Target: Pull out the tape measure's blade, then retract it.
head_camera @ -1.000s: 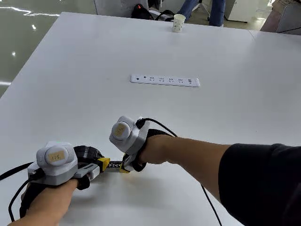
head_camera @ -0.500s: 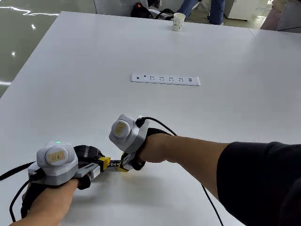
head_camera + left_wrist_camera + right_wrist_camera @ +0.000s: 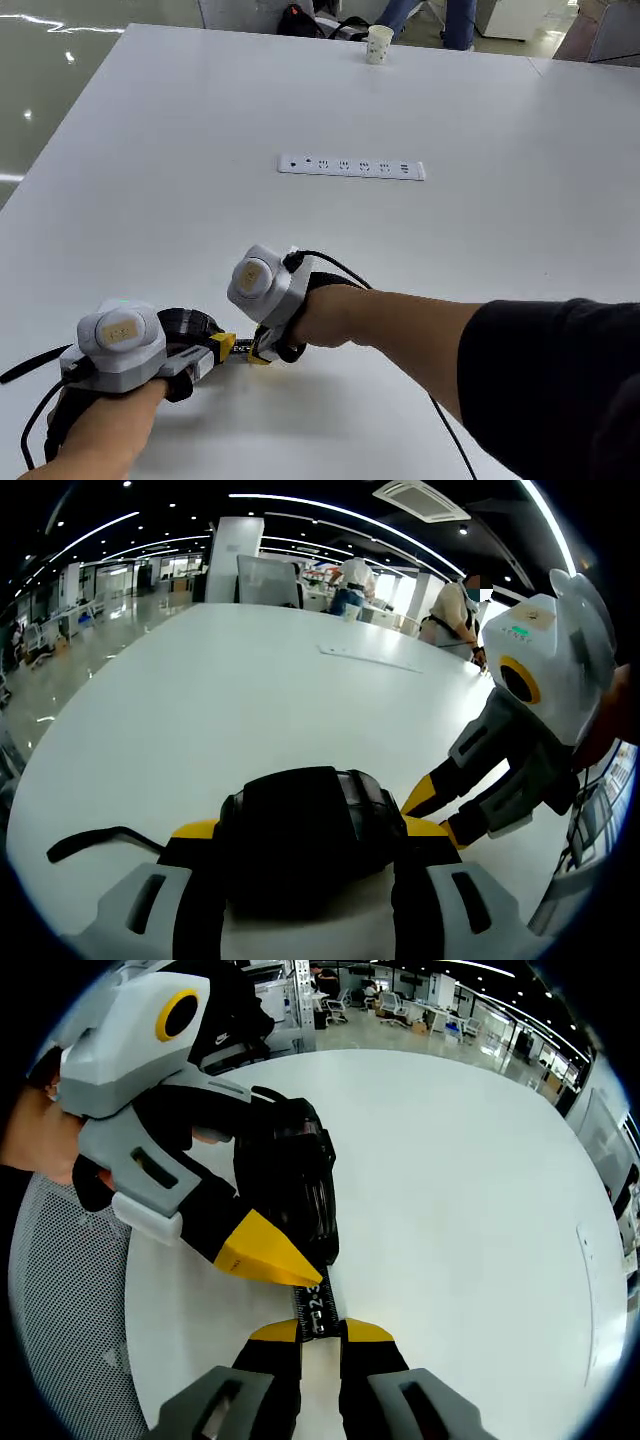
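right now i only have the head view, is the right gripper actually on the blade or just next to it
Observer: On it. In the right gripper view the right gripper is shut on the blade, with its yellow tips pinching both sides.
Operator: how much blade is out
Observer: Only a short stretch. The printed 2 and 3 show between those tips and the black tape measure.
Operator: and the left side, is the case held
Observer: Yes. The left gripper view shows the left gripper clamped around the tape measure, one jaw on each side of the case.
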`<state>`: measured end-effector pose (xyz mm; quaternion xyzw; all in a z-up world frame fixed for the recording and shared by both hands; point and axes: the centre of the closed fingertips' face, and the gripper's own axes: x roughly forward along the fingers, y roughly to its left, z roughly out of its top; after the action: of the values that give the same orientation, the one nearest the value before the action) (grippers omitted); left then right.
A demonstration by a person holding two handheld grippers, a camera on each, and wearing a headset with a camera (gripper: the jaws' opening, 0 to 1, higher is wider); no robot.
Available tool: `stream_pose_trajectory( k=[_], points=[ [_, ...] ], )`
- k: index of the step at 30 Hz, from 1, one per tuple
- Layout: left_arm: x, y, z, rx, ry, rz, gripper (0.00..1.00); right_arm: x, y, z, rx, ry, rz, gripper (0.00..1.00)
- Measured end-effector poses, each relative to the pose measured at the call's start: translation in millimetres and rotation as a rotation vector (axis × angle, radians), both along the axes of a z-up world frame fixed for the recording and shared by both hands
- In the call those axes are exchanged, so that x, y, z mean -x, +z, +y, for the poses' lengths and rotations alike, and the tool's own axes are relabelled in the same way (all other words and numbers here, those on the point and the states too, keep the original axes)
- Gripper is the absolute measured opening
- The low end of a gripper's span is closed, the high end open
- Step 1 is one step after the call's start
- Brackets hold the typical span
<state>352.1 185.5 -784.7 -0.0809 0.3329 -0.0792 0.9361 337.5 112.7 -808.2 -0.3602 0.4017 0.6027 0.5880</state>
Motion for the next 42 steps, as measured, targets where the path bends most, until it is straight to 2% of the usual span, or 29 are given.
stream_pose_trajectory(
  k=[23, 28, 37, 42],
  points=[
    [-0.8, 0.9, 1.2, 0.012, 0.000, 0.000, 0.63, 2.5, 0.3, 11.8, -0.026, -0.013, 0.020, 0.10],
    [-0.5, 1.3, 1.1, 0.015, 0.002, -0.002, 0.63, 2.8, 0.9, 15.4, -0.041, -0.032, 0.041, 0.10],
    [-0.4, 1.7, 1.8, 0.023, 0.003, -0.002, 0.63, 2.9, 0.1, 21.2, -0.042, -0.018, 0.022, 0.10],
    [-0.3, 1.0, 1.4, 0.024, 0.004, -0.001, 0.63, 3.2, -0.1, 23.9, -0.050, -0.027, 0.029, 0.10]
  ],
)
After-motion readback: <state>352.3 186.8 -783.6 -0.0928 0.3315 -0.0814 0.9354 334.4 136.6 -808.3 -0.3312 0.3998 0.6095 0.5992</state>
